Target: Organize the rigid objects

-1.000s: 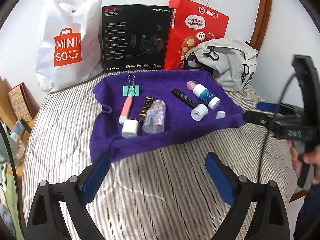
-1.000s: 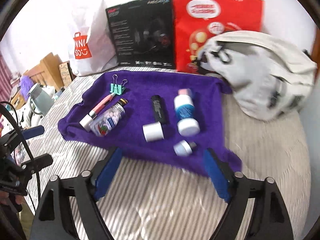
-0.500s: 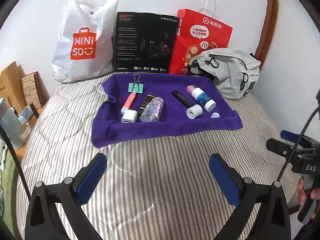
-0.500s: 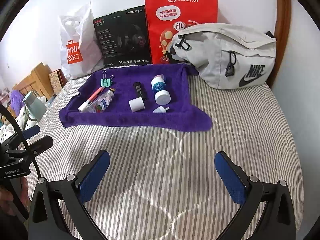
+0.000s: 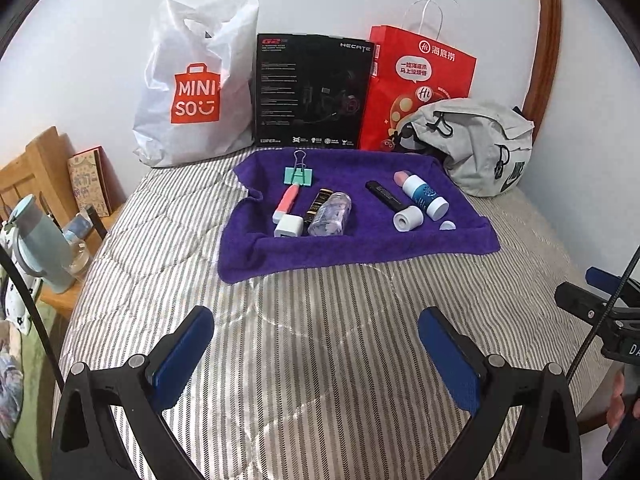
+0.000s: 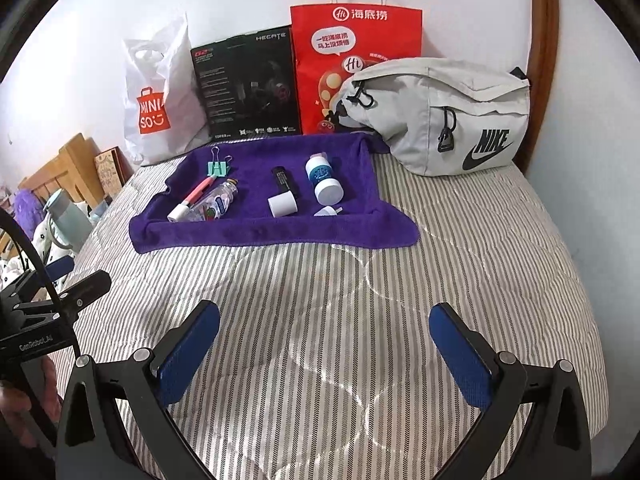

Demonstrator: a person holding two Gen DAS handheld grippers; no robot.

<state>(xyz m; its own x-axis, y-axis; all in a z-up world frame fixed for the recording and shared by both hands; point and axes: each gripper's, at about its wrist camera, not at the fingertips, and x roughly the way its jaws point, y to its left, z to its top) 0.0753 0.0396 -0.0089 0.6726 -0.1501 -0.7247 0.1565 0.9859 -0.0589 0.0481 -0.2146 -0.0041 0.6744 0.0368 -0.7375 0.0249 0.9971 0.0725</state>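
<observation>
A purple towel [image 5: 304, 250] [image 6: 256, 236] lies on the striped bed and carries several small items. On it are a green binder clip [image 5: 298, 174] [image 6: 217, 167], a pink pen-like stick [image 5: 289, 199], a white charger plug [image 5: 289, 226], a clear plastic bottle [image 5: 331, 216] [image 6: 214, 204], a black tube [image 5: 386, 196] [image 6: 285, 181], a white cap [image 5: 408, 219] [image 6: 282, 205] and a blue-and-white bottle [image 5: 425, 197] [image 6: 323, 179]. My left gripper [image 5: 316, 356] hovers open over bare bedding well short of the towel. My right gripper [image 6: 326, 354] is also open and empty, equally far back.
Against the wall stand a white Miniso bag [image 5: 192, 92], a black headset box [image 5: 312, 92] and a red paper bag [image 5: 416, 88]. A grey waist bag [image 6: 444, 116] lies right of the towel. A wooden side table with a light blue jug [image 5: 40, 248] is at the left.
Both grippers pulled back from the towel, so it looks smaller and farther away. Both sets of jaws spread a little wider. The items on the towel stayed put.
</observation>
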